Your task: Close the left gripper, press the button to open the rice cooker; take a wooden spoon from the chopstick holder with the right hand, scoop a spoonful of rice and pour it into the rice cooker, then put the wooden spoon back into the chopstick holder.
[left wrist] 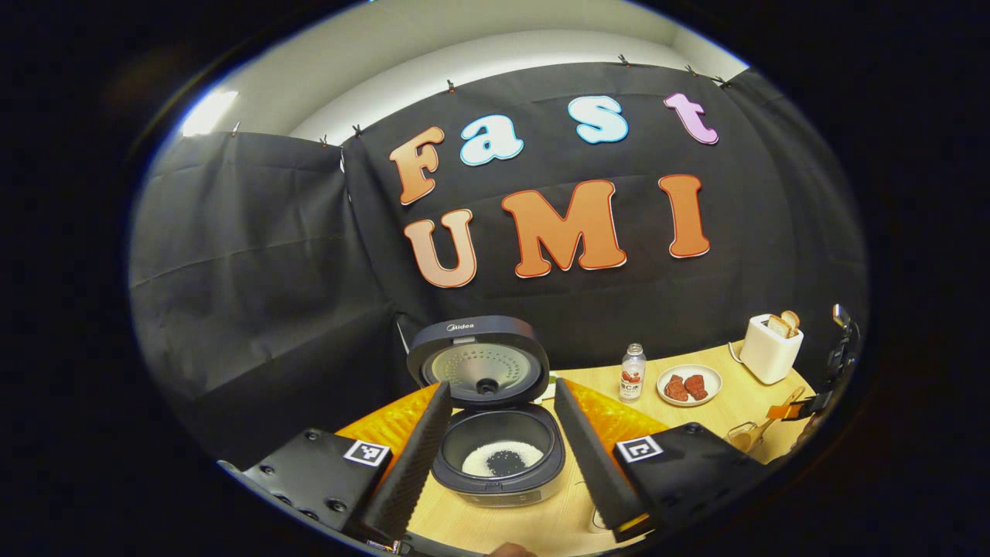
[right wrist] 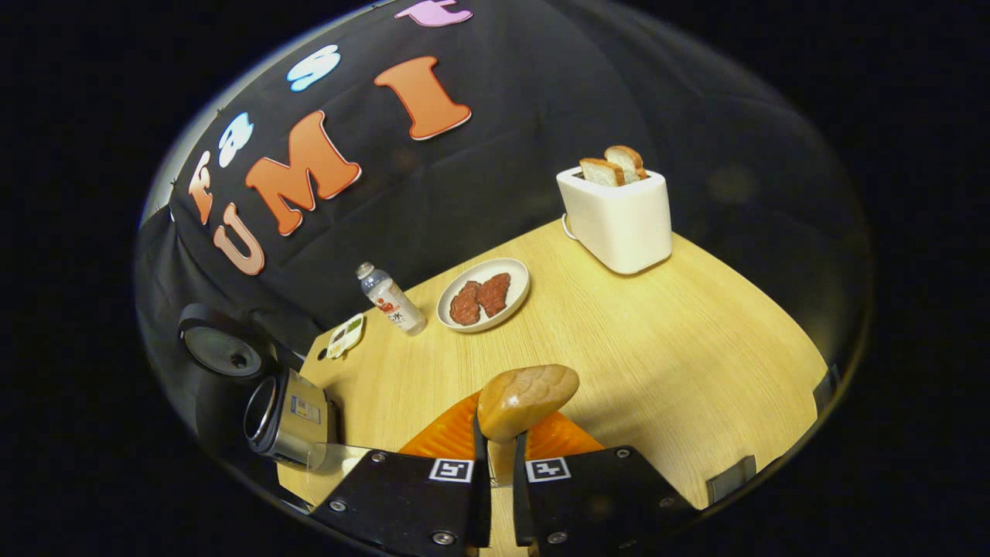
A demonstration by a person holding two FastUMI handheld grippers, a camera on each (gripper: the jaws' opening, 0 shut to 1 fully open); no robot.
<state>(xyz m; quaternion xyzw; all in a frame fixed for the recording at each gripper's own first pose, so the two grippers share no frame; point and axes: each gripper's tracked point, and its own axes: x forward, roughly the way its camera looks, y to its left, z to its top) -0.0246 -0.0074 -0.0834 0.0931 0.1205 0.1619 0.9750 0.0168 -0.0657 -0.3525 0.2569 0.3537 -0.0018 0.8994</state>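
Wooden spoon clamped in right gripper, both fingers pinching the handle, bowl up w/ back facing the camera, so can't tell if rice is in it. Left gripper fingers spread apart, holding nothing, framing the rice cooker, lid up, rice in the pot. In the left gripper view the spoon sits far right over the table, well apart from the cooker. Chopstick holder not made out. Judgement: step in hand is likely carrying/returning the spoon; keep grip firm, spoon level, move slow.

Rice cooker lid up, rice inside, wooden spoon bowl-up
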